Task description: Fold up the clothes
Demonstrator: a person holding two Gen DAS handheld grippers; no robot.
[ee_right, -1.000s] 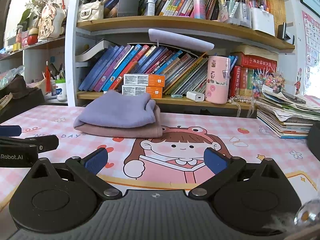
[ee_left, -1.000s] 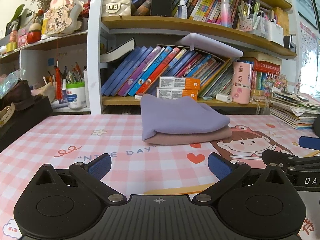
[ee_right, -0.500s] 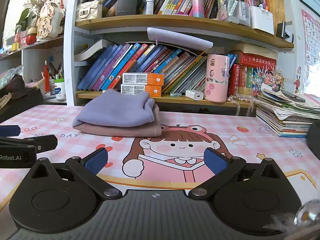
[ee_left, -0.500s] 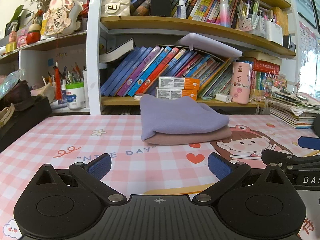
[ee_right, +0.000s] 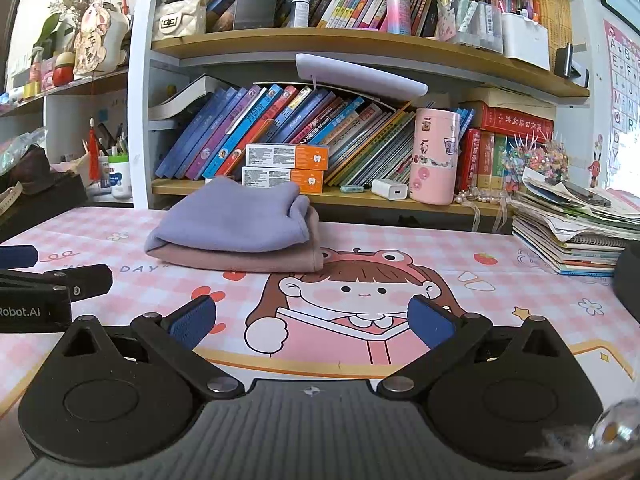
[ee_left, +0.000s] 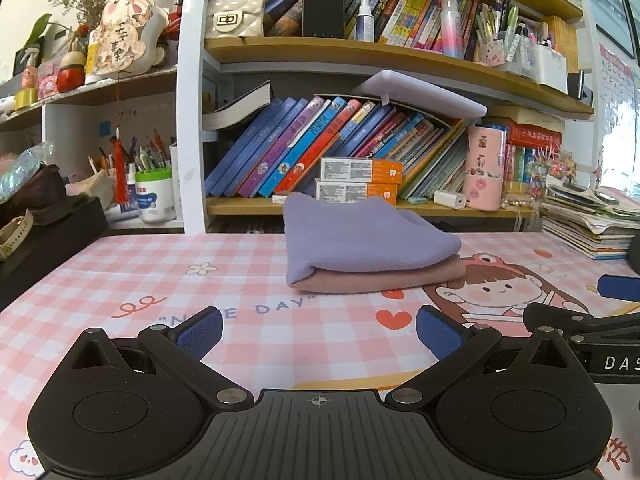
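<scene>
A folded lilac cloth (ee_left: 360, 240) lies on top of a folded dusty-pink cloth (ee_left: 384, 280) at the far middle of the pink checked table mat (ee_left: 120, 280). The same stack shows in the right wrist view, lilac (ee_right: 236, 216) over pink (ee_right: 248, 260). My left gripper (ee_left: 318, 332) is open and empty, low over the mat, well short of the stack. My right gripper (ee_right: 312, 322) is open and empty, low over the cartoon girl print. Each gripper shows at the edge of the other's view.
A bookshelf (ee_left: 360, 208) with leaning books, two orange boxes (ee_left: 360, 180) and a pink tumbler (ee_left: 484, 168) stands right behind the stack. A pile of magazines (ee_right: 576, 232) sits at the right. A black box (ee_left: 44, 248) sits at the left edge.
Both views have shifted very slightly; the stack and both open grippers are otherwise as before.
</scene>
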